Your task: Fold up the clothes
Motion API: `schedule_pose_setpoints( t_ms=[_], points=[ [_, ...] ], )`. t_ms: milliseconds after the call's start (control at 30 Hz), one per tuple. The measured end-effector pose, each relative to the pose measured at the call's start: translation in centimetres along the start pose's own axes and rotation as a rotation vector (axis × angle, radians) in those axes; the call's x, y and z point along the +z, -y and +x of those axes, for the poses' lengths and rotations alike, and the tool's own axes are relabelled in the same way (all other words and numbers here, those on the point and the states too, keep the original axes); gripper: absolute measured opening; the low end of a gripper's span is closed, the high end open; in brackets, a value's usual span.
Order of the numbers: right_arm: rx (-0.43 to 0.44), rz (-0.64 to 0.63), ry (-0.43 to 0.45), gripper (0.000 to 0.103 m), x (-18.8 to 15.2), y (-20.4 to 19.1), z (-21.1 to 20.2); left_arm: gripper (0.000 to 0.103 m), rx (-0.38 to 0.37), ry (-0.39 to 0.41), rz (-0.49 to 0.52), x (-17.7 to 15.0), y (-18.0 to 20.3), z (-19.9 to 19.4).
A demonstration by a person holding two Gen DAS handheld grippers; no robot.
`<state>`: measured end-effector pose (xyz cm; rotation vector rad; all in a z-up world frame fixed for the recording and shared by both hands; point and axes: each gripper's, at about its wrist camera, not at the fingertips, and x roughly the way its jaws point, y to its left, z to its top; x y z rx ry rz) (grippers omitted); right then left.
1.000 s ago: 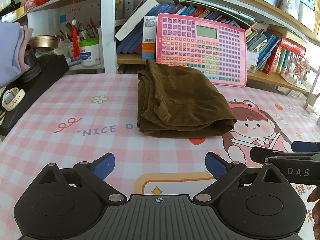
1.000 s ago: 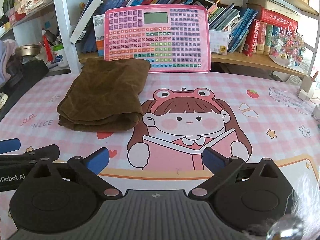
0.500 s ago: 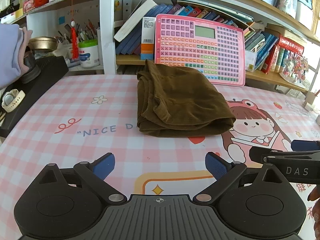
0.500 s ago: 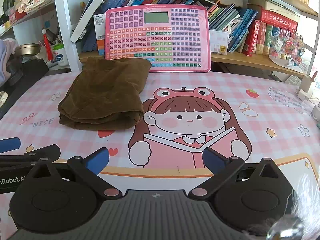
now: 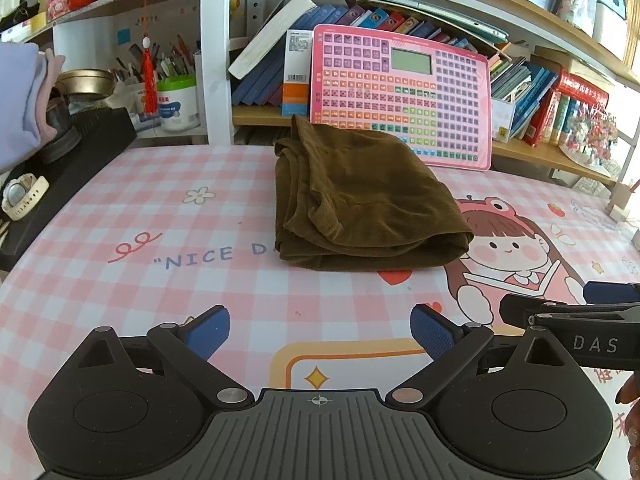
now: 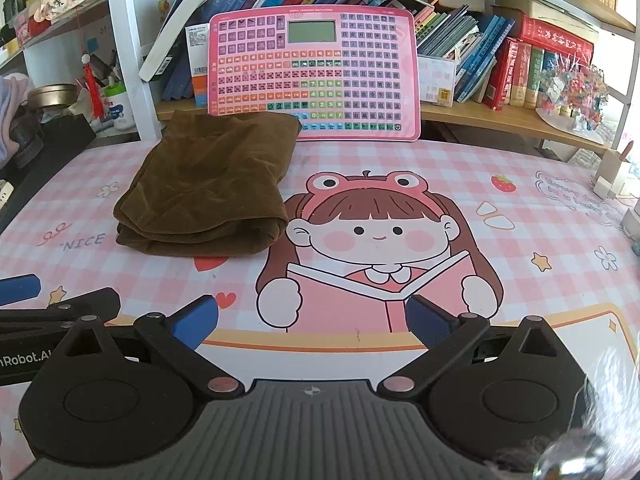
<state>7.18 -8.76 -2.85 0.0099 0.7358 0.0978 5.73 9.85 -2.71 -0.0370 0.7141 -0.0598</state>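
Note:
A brown garment [image 5: 360, 200] lies folded into a thick rectangle on the pink checked table mat [image 5: 160, 208], toward the back. It also shows in the right wrist view [image 6: 208, 188], left of the cartoon girl print. My left gripper [image 5: 320, 330] is open and empty, low over the mat, well in front of the garment. My right gripper [image 6: 312, 322] is open and empty, over the girl print, in front and right of the garment. Each gripper's side shows in the other's view.
A pink keyboard-style toy board [image 5: 400, 96] leans on the bookshelf [image 6: 500, 60] behind the garment. A black stand [image 5: 60, 168] with a watch [image 5: 22, 196] sits at the left edge. Pen pots and a white jar [image 5: 176, 100] stand on the left shelf.
Both grippers have stayed open and nearly still; the views shift only slightly. The garment has not moved.

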Motion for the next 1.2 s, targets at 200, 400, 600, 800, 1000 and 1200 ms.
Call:
schedule_pose_setpoints(
  t_ms=[200,400,600,800,1000,1200],
  points=[
    [-0.003,0.002,-0.002,0.101,-0.01,-0.07,0.06,0.099,-0.001,-0.004,0.000,0.03,-0.06,0.12],
    [-0.004,0.002,-0.003,0.101,-0.02,-0.12,0.11,0.099,-0.005,-0.003,-0.001,0.04,-0.12,0.09],
    [-0.008,0.001,-0.004,0.101,-0.03,-0.16,0.15,0.103,-0.001,-0.010,-0.008,0.08,-0.15,0.22],
    [-0.003,0.002,-0.008,0.101,-0.05,-0.14,0.25,0.103,0.005,-0.003,-0.031,0.12,-0.30,0.13],
    [-0.004,0.003,-0.011,0.101,-0.09,-0.15,0.32,0.103,0.005,-0.004,-0.036,0.19,-0.24,0.16],
    [-0.004,0.004,-0.012,0.101,-0.09,-0.04,0.41,0.103,-0.008,0.003,-0.032,0.23,-0.13,0.12]
  ],
)
